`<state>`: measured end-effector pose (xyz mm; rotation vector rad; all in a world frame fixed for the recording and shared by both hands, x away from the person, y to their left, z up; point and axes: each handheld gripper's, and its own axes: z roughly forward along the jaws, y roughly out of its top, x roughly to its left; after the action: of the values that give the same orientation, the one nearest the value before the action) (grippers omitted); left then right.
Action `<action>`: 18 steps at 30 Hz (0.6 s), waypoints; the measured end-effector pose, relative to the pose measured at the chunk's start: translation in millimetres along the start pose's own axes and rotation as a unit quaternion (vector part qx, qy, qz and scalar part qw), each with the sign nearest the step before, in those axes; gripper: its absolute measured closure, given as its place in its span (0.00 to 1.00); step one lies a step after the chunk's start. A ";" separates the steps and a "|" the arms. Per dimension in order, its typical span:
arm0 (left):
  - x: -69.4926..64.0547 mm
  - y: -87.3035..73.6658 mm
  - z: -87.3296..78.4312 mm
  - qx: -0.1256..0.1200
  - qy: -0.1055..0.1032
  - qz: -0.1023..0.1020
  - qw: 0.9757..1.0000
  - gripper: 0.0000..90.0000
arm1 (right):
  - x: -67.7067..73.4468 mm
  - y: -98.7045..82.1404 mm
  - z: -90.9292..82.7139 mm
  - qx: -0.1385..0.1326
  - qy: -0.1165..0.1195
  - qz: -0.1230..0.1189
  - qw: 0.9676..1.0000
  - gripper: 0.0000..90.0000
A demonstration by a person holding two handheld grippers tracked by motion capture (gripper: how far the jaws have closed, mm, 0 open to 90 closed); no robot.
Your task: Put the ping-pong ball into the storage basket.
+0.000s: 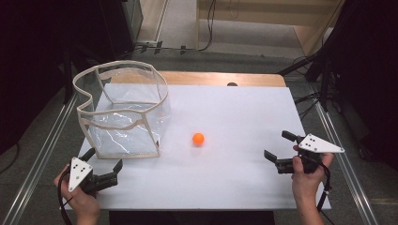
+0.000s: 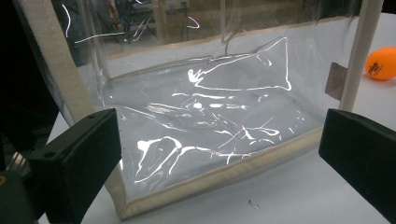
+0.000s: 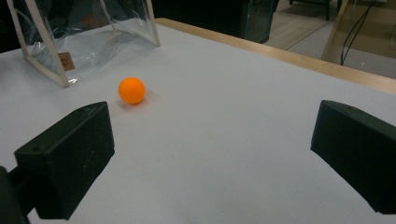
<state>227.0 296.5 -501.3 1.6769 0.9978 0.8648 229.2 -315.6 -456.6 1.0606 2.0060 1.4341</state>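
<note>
A small orange ball (image 1: 198,138) lies near the middle of the white table top (image 1: 225,178). A clear plastic bag with cream fabric edging (image 1: 123,112) stands open at the left side of the table. My left gripper (image 1: 104,162) is open just in front of the bag's near bottom edge (image 2: 219,173), with nothing between its jaws. My right gripper (image 1: 278,146) is open at the right side of the table, pointing toward the ball (image 3: 131,90), which lies well ahead of it. The ball (image 2: 382,63) also peeks past the bag's right corner post.
The white sheet covers a wooden table whose far edge (image 1: 220,78) shows bare wood. Metal rails (image 1: 42,154) run along both sides. Dark equipment and cables stand on the floor beyond the table.
</note>
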 end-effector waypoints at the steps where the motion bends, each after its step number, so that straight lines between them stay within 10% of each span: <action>1: 0.0 0.0 0.0 0.000 0.000 0.000 1.000 0.00 | 0.1 1.9 1.1 -0.001 0.002 -0.004 1.000 0.00; 18: 0.1 0.0 0.0 0.001 0.000 0.000 1.000 0.00 | 8.4 26.4 22.9 0.019 0.025 -0.026 0.999 0.00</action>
<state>227.1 296.7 -501.2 1.6780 0.9991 0.8637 249.4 -291.3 -439.6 0.9907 2.0889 1.4148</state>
